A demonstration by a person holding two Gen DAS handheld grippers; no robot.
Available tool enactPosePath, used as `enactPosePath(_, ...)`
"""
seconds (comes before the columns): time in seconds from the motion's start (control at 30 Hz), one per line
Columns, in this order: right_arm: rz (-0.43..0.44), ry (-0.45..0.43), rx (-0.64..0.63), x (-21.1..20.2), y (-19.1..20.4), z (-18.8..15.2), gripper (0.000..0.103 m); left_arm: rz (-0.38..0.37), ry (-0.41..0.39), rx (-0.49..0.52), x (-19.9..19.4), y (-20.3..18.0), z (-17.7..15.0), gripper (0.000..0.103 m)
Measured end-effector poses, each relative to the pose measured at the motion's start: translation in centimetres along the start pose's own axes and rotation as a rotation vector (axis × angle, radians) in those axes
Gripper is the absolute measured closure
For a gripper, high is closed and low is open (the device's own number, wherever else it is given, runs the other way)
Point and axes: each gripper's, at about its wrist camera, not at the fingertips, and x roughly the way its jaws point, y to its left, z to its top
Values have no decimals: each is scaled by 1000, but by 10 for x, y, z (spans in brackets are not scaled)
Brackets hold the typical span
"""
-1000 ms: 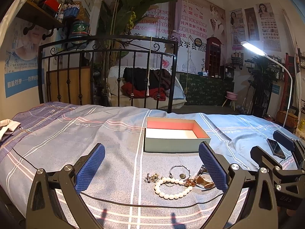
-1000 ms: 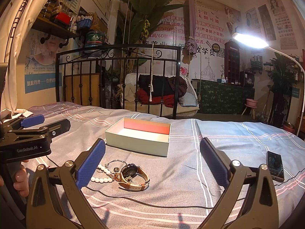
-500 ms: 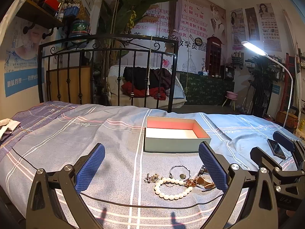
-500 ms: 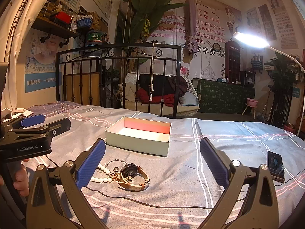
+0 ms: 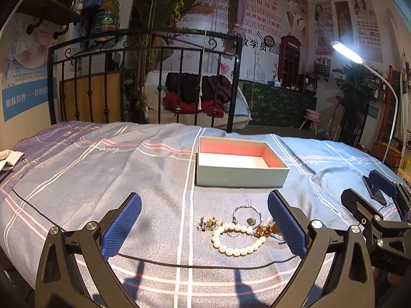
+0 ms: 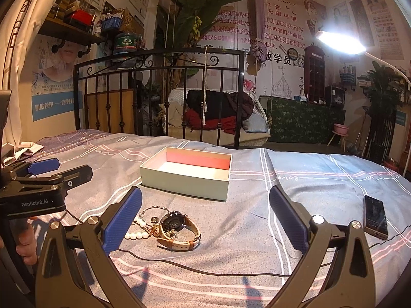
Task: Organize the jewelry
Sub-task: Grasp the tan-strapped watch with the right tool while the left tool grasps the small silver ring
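My left gripper (image 5: 204,224) and right gripper (image 6: 205,217) both spread wide, empty, above pearl bracelet (image 5: 237,240) and watch (image 6: 177,227).

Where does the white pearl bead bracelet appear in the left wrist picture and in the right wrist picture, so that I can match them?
Left wrist view: the white pearl bead bracelet lies fully visible on the bedsheet, lower centre-right, between the open tongs.
Right wrist view: the bracelet is at lower left, mostly hidden behind the left blue pad, beside the brown-strap wristwatch.
Shared landmark: the open pale green cardboard box with pink inner walls, beyond the jewelry.
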Motion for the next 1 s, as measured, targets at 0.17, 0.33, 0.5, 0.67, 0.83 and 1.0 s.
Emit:
enactPosePath(0.17,33,102,1,21,-2,-7,6,5,190,-17,28,13,-11,7)
enactPosePath(0.33,67,185,-9,45,-1,-13,9,49,288,-8,57,21,-8,8)
enactPosePath(0.5,111,263,-5,69,0,-20,27,3,352,48,79,16,-5,19)
enactPosePath(0.67,145,325,1,84,1,-24,35,-31,388,74,87,16,-8,35)
enactPosePath(0.83,136,415,17,104,-5,-25,57,-30,383,65,88,22,-3,38)
enactPosePath(1.0,133,512,6,119,-4,-33,69,-8,419,78,99,22,-3,46)
